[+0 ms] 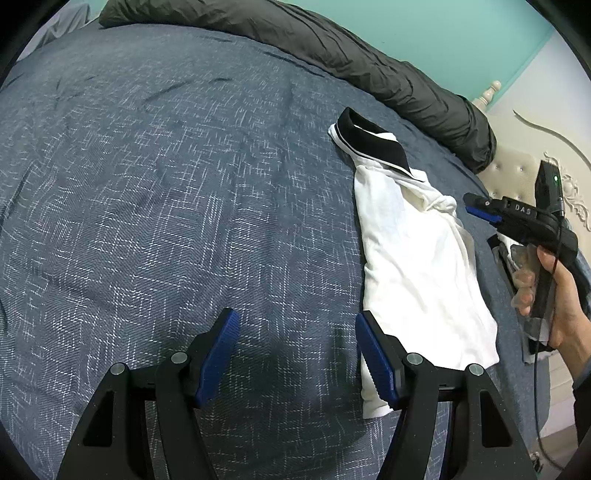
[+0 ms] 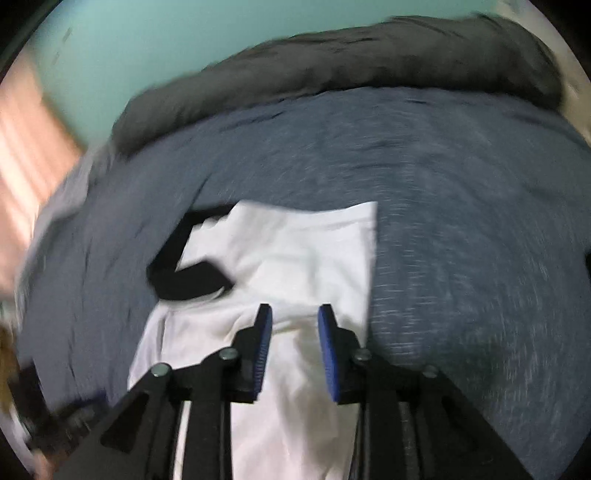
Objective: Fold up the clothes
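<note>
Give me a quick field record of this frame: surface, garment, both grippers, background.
surface: blue bedspread
garment: white shirt with black collar, partly folded into a long strip, lying flat on the bedspread
left gripper: open, nothing between the fingers, over bare bedspread beside the shirt's lower edge
right gripper: open, fingers narrowly apart above the shirt, gripping nothing; view motion-blurred
hand: holding the right gripper's handle, at the shirt's far side
background: grey duvet bunched along the teal wall
</note>
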`<control>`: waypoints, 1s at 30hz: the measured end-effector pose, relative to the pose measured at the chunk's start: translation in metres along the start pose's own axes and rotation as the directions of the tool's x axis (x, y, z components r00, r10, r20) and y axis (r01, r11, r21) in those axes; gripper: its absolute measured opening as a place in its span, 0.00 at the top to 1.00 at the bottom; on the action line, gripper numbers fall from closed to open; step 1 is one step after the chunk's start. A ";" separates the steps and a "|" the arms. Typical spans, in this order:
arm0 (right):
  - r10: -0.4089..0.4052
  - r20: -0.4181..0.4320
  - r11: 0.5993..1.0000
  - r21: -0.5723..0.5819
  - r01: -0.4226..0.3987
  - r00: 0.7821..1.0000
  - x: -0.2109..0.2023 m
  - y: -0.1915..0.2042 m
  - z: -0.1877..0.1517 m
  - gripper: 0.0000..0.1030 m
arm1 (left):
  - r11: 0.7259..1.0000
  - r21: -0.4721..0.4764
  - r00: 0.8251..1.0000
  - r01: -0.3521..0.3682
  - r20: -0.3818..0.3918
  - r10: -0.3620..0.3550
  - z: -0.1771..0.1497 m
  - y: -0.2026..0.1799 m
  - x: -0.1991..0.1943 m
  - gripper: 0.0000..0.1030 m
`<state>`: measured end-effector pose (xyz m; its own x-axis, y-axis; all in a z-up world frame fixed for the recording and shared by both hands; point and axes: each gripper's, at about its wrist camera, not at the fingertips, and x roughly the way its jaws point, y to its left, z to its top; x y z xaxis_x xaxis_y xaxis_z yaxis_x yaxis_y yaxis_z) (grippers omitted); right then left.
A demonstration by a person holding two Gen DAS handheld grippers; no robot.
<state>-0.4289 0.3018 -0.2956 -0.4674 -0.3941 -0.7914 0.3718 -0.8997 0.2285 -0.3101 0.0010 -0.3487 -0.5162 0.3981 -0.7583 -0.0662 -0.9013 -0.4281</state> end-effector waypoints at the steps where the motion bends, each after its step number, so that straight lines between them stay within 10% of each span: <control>1: -0.017 -0.022 0.999 -0.049 0.016 1.000 0.003 0.009 -0.001 0.75 | 1.000 0.000 1.000 0.000 0.000 0.000 0.000 -0.001 0.000 0.33; 7: 0.027 -0.001 0.973 -0.228 -0.026 1.000 0.002 0.063 -0.007 0.56 | 1.000 0.010 1.000 0.006 -0.003 -0.006 -0.001 0.003 -0.002 0.33; 28: -0.116 -0.059 0.795 -0.604 0.057 0.991 0.077 0.202 0.017 0.56 | 1.000 0.000 1.000 0.023 -0.006 -0.023 -0.001 0.004 -0.003 0.33; 30: -0.151 -0.072 0.796 -0.601 0.078 0.986 0.084 0.200 0.020 0.73 | 1.000 -0.002 1.000 0.026 -0.006 -0.026 -0.002 0.005 -0.004 0.33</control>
<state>-0.4099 0.0851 -0.3052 -0.4593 -0.2394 -0.8554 0.7411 -0.6341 -0.2205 -0.3069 -0.0050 -0.3489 -0.5094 0.4224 -0.7497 -0.0776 -0.8902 -0.4489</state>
